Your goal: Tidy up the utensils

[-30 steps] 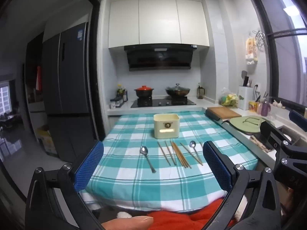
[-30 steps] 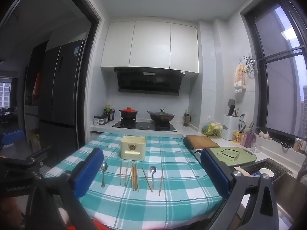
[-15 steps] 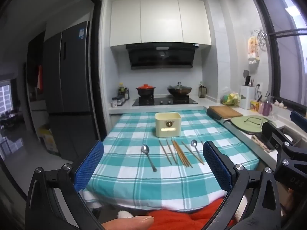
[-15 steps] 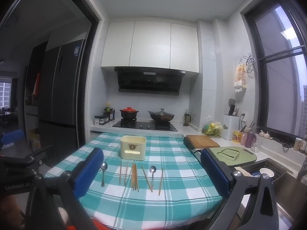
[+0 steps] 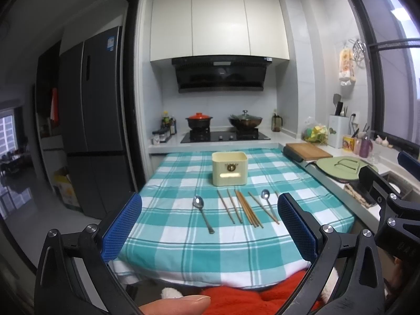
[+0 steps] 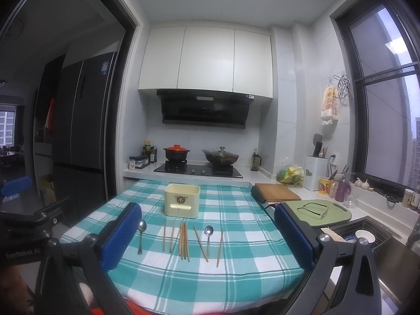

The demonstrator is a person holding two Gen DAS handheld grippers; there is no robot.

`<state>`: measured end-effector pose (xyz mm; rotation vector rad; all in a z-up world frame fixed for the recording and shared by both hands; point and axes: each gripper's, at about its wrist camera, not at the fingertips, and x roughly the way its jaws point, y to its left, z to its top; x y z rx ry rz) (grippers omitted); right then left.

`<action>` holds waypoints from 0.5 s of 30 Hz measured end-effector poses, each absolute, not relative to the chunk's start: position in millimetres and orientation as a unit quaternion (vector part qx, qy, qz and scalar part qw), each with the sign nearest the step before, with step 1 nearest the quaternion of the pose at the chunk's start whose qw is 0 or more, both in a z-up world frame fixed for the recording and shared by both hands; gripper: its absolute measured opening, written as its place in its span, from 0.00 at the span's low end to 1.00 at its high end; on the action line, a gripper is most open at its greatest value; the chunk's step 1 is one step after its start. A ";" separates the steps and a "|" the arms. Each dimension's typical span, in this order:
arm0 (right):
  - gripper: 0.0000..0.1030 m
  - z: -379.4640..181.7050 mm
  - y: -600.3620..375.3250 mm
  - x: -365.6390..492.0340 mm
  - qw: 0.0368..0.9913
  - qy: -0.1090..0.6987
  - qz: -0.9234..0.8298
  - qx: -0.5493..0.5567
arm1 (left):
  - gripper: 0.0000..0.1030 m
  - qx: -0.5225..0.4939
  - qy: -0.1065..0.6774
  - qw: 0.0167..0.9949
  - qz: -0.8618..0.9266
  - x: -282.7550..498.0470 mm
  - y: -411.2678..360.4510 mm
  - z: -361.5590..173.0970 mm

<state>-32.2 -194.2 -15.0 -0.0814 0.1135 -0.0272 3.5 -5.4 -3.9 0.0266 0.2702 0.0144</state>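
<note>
A cream utensil box point(image 5: 230, 168) stands mid-table on a teal checked cloth point(image 5: 231, 239); it also shows in the right wrist view point(image 6: 182, 203). In front of it lie a left spoon point(image 5: 202, 213), several wooden chopsticks point(image 5: 244, 209) and a right spoon point(image 5: 268, 202). The right wrist view shows the same row: left spoon point(image 6: 141, 236), chopsticks point(image 6: 183, 240), right spoon point(image 6: 208, 236). My left gripper point(image 5: 209, 229) is open and empty, held before the table's near edge. My right gripper point(image 6: 207, 237) is open and empty, also short of the table.
A stove with a red pot point(image 5: 199, 122) and a wok point(image 5: 245, 121) stands behind the table. A wooden board point(image 5: 307, 151), a green board point(image 5: 346, 167) and a sink point(image 6: 367, 236) lie to the right. A fridge point(image 5: 92, 120) stands at the left.
The left wrist view has tilted up slightly, so the table sits a little lower in the frame. The right gripper has barely moved. Both grippers stay open.
</note>
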 end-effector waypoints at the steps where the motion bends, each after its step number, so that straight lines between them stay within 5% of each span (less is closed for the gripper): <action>1: 1.00 -15.0 -194.4 -32.5 0.997 0.056 -0.014 -0.041 | 1.00 0.013 0.135 0.991 0.008 3.7 -5.4 -3.9; 15: 1.00 -8.5 -192.6 -30.0 0.997 0.060 -0.012 -0.044 | 1.00 0.017 0.140 0.990 0.008 6.2 -3.7 -2.8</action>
